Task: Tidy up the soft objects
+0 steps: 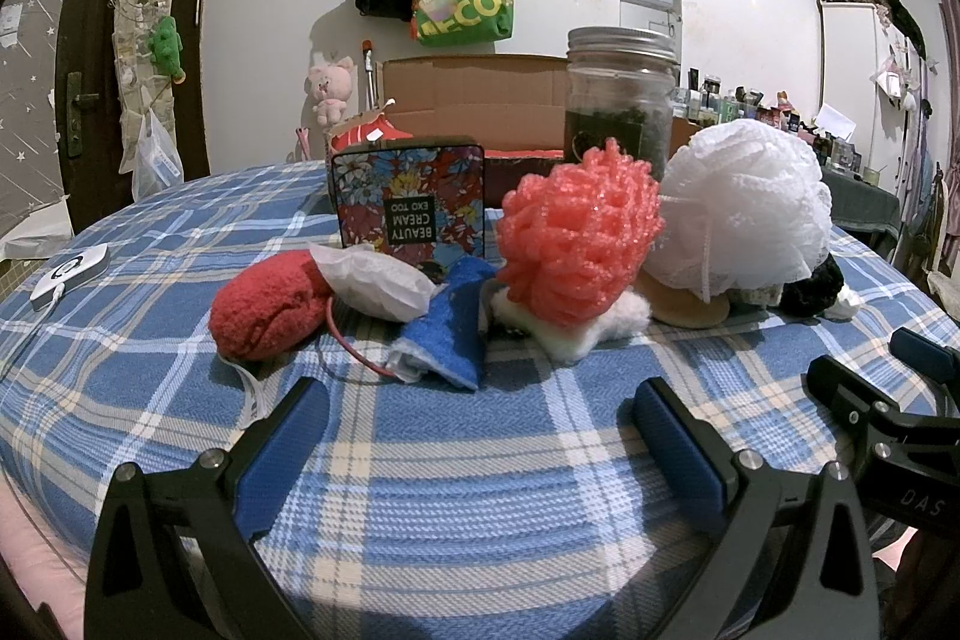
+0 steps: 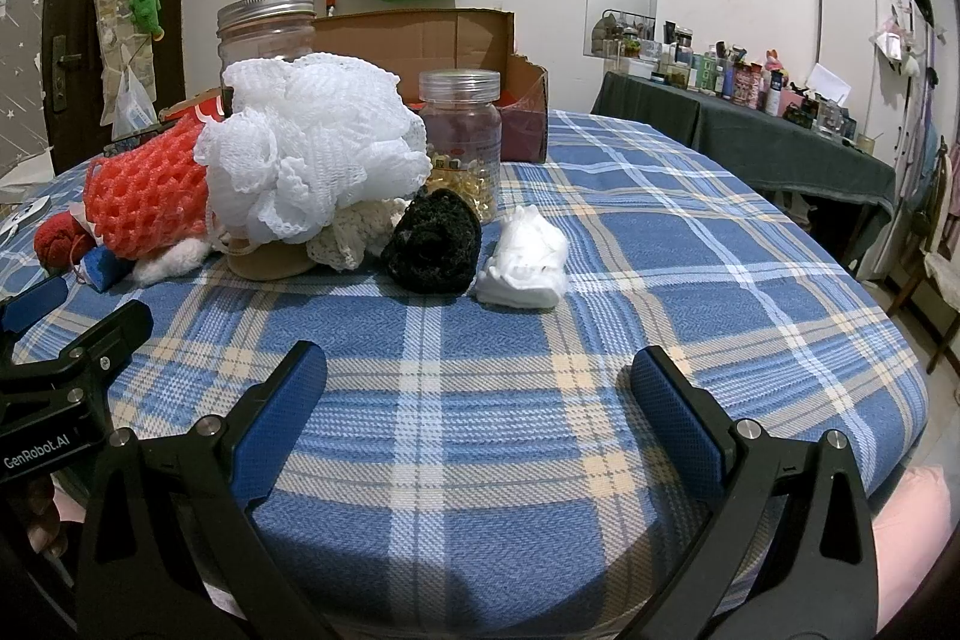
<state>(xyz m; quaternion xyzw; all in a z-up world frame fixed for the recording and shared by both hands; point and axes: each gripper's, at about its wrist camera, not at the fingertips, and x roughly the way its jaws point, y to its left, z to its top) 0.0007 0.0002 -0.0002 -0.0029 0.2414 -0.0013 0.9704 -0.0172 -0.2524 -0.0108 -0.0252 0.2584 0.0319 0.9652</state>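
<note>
**Two empty grippers face a heap of soft things**

While both grippers hover low over a blue plaid cloth (image 1: pixel 456 460) covering the desk, nothing is held. The left gripper (image 1: pixel 474 436) has its blue pads spread apart, and so does the right gripper (image 2: pixel 477 400).

Ahead lies the clutter: a red fuzzy bundle (image 1: pixel 264 307), a blue cloth (image 1: pixel 447 334), a coral mesh puff (image 1: pixel 576 238) and a white mesh puff (image 1: pixel 744 202) leaning together. A black knit piece (image 2: pixel 432 241) touches a white folded cloth (image 2: pixel 525 259).

Likely risk: the puffs press against a glass jar (image 1: pixel 618 100) and a plastic jar (image 2: pixel 465 136), so tugging one could topple them. Loops and a red cord (image 1: pixel 354 346) may snag and drag neighbours.
</note>
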